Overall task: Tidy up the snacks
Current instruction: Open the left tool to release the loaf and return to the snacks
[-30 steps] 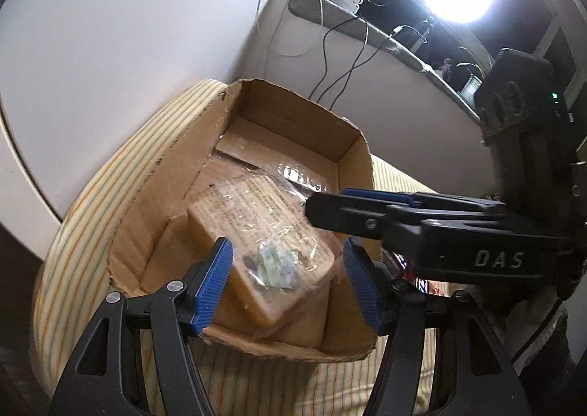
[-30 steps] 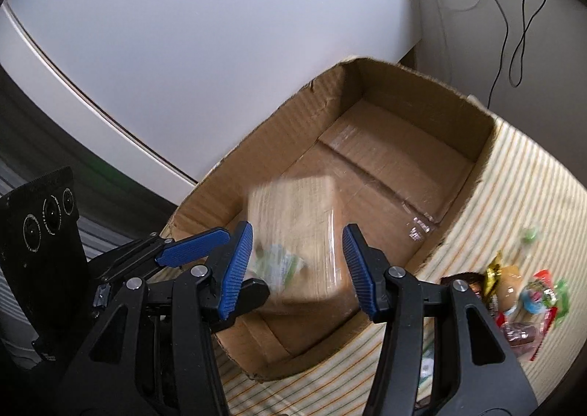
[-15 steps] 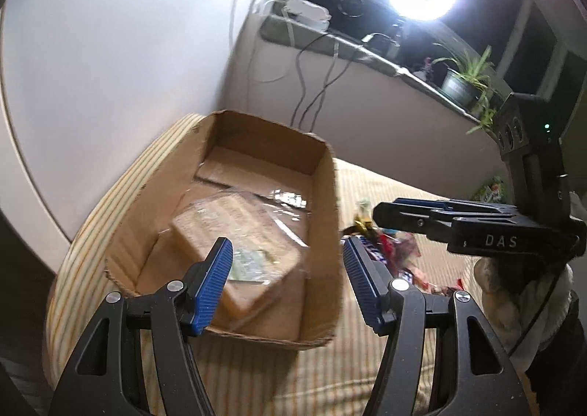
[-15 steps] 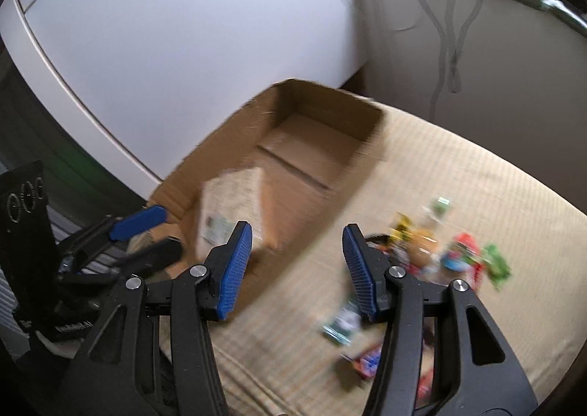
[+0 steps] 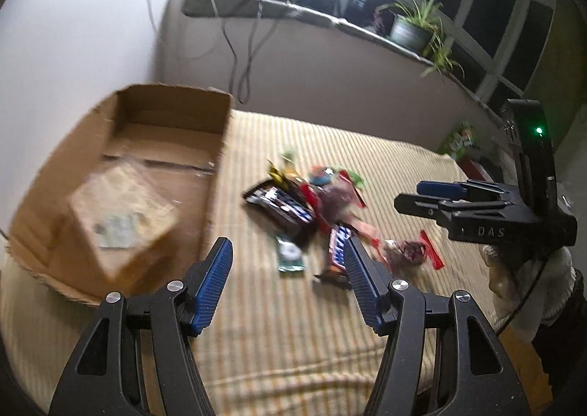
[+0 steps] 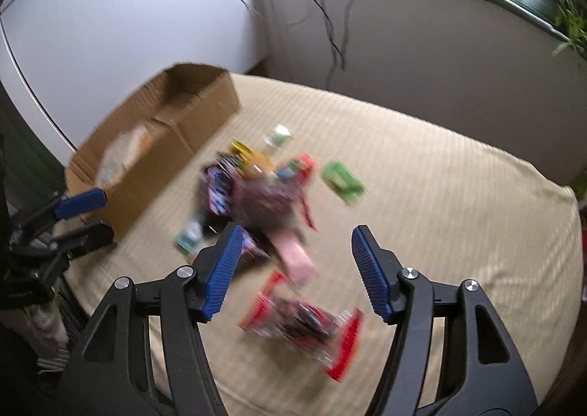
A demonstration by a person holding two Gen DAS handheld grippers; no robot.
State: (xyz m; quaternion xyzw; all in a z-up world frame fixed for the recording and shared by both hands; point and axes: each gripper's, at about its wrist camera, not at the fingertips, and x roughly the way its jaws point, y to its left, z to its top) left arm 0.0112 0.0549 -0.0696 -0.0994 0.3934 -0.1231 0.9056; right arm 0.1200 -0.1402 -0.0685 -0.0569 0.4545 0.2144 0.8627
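Cardboard box point(image 5: 154, 144) at bed's left edge now holds wrapped bread pack point(image 5: 121, 218); both grippers withdrawn toward snack pile point(image 5: 304, 203) mid-bed. Left gripper point(image 5: 288, 280) and right gripper point(image 6: 295, 269) spread apart, nothing held; next pick judged imminent.

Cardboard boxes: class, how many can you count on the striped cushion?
1. The cardboard box sits at the cushion's left end, holding a wrapped tan packet. None appears hidden.

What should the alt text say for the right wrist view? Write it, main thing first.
The open right hand-held gripper hovers, empty, over a blurred pile of colourful wrapped snacks on a beige striped cushion. An open brown cardboard box holding a tan wrapped packet sits to the left, with the left hand-held gripper beside it.
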